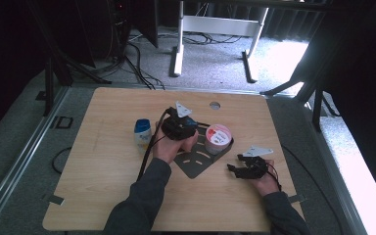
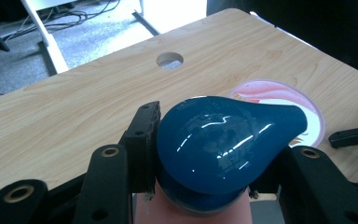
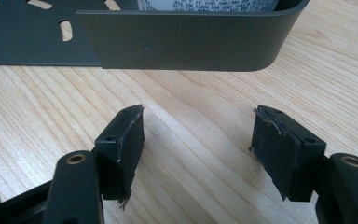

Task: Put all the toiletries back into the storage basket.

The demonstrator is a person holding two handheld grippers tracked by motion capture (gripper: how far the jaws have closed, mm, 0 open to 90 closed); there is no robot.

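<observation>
- The left tool [image 2: 205, 154] was clenched on a bottle with a glossy blue cap [image 2: 223, 140]; the bottle's pale body showed just below the cap, between the jaws.
- In the high view the left tool [image 1: 178, 126] held this bottle over the dark metal tray [image 1: 192, 166] near the middle of the tabletop [image 1: 103, 161]; whether the bottle's base touched the tray could not be told.
- A round tub with a pink-and-white lid [image 1: 218, 138] already stood inside the tray, against its curved wall [image 3: 186, 42].
- A second blue-capped bottle [image 1: 142, 133] stood on the bare tabletop, just left of the left tool and outside the tray.
- Judged progress: one item was seated, one was in hand, and one appeared left to collect, if the tray was being loaded.
- The right tool [image 3: 198, 144] lay released, jaws wide apart and holding nothing, low over the wood just before the tray's wall.
- Possible obstruction: the tub occupied the tray's right end, so the free space lay toward the slotted flat plate [image 3: 28, 37].
- A round hole [image 2: 169, 59] pierced the tabletop's far edge; cables and frame legs lay on the floor beyond.
</observation>
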